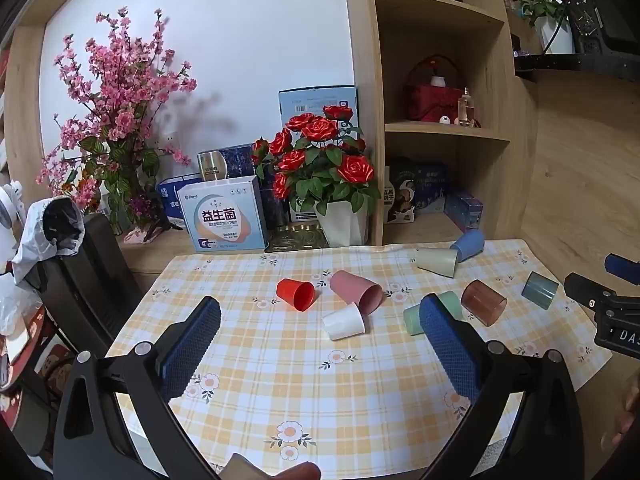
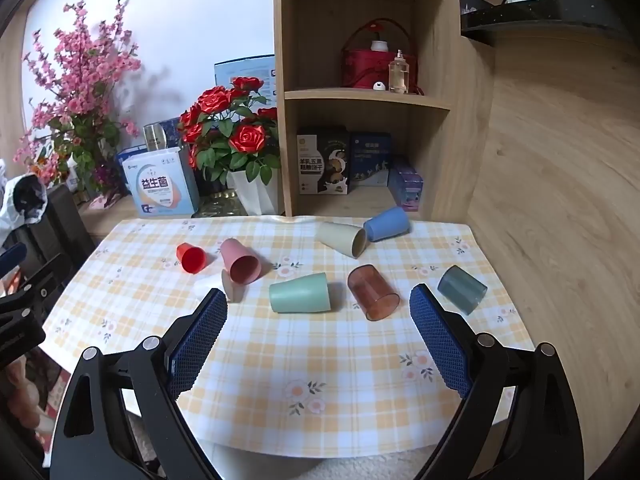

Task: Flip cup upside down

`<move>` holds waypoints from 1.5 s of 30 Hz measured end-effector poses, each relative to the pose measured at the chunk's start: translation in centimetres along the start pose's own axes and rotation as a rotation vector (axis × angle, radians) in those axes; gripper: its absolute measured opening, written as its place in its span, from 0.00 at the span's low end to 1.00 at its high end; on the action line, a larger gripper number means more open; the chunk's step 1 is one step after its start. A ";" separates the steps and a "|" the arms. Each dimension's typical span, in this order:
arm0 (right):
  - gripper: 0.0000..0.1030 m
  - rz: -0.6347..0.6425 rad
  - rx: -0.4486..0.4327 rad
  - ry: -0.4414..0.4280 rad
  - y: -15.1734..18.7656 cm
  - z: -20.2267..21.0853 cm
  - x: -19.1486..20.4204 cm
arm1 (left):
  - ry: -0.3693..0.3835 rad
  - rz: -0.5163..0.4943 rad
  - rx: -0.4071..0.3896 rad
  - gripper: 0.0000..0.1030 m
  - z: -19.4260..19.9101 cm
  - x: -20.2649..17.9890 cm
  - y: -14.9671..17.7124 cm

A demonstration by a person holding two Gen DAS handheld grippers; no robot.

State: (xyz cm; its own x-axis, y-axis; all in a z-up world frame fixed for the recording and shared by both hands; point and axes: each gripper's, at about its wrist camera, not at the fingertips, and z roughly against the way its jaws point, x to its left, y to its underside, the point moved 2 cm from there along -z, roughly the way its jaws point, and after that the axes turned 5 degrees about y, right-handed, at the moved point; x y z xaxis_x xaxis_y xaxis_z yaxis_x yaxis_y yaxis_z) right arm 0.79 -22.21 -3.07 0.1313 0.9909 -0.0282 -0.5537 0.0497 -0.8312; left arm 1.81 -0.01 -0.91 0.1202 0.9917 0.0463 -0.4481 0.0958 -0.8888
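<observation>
Right wrist view shows both grippers' jaws wide and empty above the tabletop, so it's still approach: the green cup lying ahead between the right gripper jaws needs closing in and gripping.

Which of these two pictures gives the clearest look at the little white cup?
The left wrist view: the white cup lies on its side in plain sight beside the pink cup. In the right wrist view only a pale sliver shows, mostly hidden behind the right gripper's finger.

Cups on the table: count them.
8, all lying down: red, pink, white, green, brown, grey, beige, blue. None seems hidden.
</observation>
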 end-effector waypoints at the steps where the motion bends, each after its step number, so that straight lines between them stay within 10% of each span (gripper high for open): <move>1: 0.87 0.001 0.000 0.001 0.0 0.0 0.0 | 0.002 0.002 -0.001 0.94 0.0 0.0 0.0; 45: 0.87 -0.015 -0.019 0.009 -0.2 0.5 -0.6 | 0.012 0.024 -0.015 0.94 0.4 0.4 -0.5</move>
State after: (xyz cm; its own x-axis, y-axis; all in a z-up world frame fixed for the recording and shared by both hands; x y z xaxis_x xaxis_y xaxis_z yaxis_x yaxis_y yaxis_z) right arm 0.42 -22.76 -2.65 0.1469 0.9889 -0.0205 -0.5357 0.0621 -0.8421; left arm 1.73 0.36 -0.24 0.1209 0.9925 0.0197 -0.4377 0.0711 -0.8963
